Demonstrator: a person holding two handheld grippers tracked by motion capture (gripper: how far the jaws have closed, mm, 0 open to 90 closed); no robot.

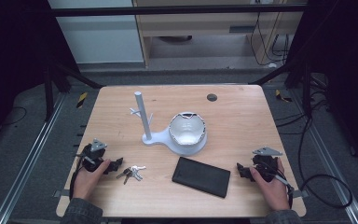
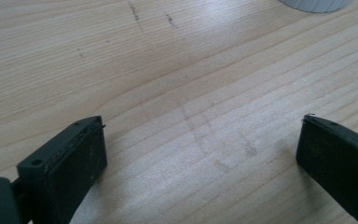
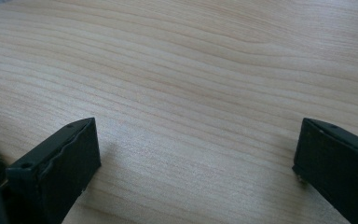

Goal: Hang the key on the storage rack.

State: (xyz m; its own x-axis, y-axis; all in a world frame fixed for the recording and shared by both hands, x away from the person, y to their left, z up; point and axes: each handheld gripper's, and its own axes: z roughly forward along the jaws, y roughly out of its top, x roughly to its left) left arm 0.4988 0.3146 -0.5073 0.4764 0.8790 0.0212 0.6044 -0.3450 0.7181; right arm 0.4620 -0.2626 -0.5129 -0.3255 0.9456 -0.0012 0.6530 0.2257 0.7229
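A bunch of keys [image 1: 131, 173] lies on the wooden table [image 1: 242, 121] near its front left. To their right lies a flat black case [image 1: 201, 176]. Behind them stands a white rack [image 1: 143, 119], a thin post with small hooks on a round white base, and a white bowl [image 1: 187, 130] rests on that base. My left gripper [image 1: 116, 164] rests on the table just left of the keys, jaws pointing at them. In the left gripper view, my left gripper [image 2: 200, 123] is open over bare wood. My right gripper [image 1: 241, 171], right of the case, is open too, with only wood between its jaws [image 3: 198, 123].
A dark round grommet [image 1: 211, 97] sits in the table near its far edge. The white base's rim [image 2: 314, 3] shows at the top of the left gripper view. Metal frame rails and cables run along both sides of the table.
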